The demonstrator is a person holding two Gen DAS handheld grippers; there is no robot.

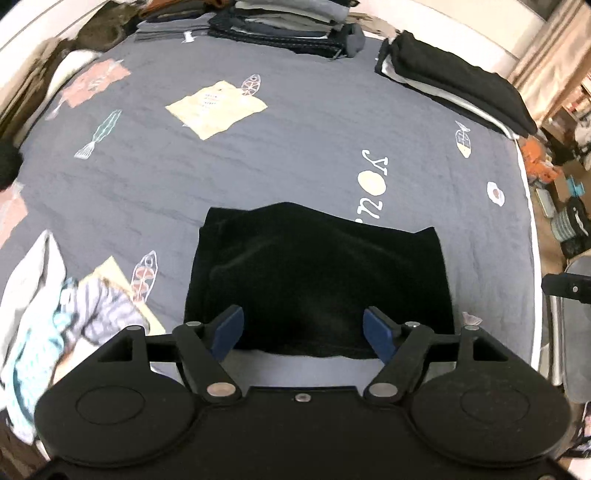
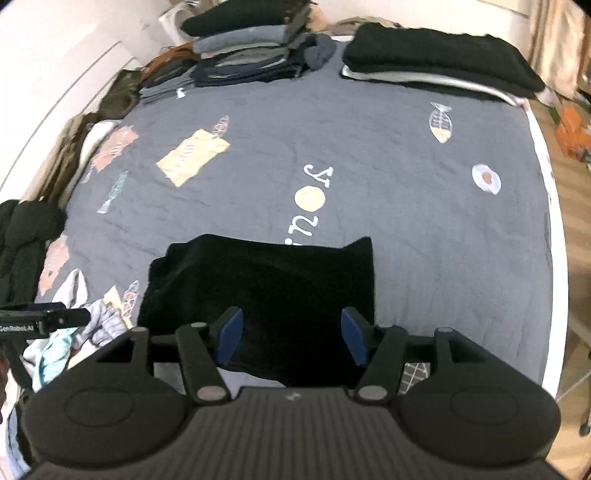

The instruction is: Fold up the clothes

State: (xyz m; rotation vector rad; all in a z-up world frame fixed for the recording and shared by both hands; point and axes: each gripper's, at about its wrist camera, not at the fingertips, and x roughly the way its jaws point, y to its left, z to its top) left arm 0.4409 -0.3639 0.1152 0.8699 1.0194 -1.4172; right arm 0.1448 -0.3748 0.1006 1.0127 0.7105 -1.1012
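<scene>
A black garment [image 1: 317, 266] lies folded into a rough rectangle on the grey bedspread [image 1: 295, 147], near the front edge of the bed. My left gripper [image 1: 303, 317] hovers above its near edge, blue pads [image 1: 231, 328] wide apart and holding nothing. In the right wrist view the same black garment [image 2: 266, 280] lies below my right gripper [image 2: 291, 315], which is open too, with no cloth between its pads [image 2: 354, 336]. Neither gripper touches the garment. Part of the left gripper's body [image 2: 44, 319] shows at the left edge of the right wrist view.
Stacks of folded clothes [image 1: 288, 22] line the far edge of the bed, with a black-topped stack [image 1: 454, 85] at the far right. A loose heap of light, striped clothes [image 1: 55, 314] lies at the near left. A dark bundle [image 2: 26, 229] sits further left. Floor clutter [image 1: 569, 218] lies beyond the right edge.
</scene>
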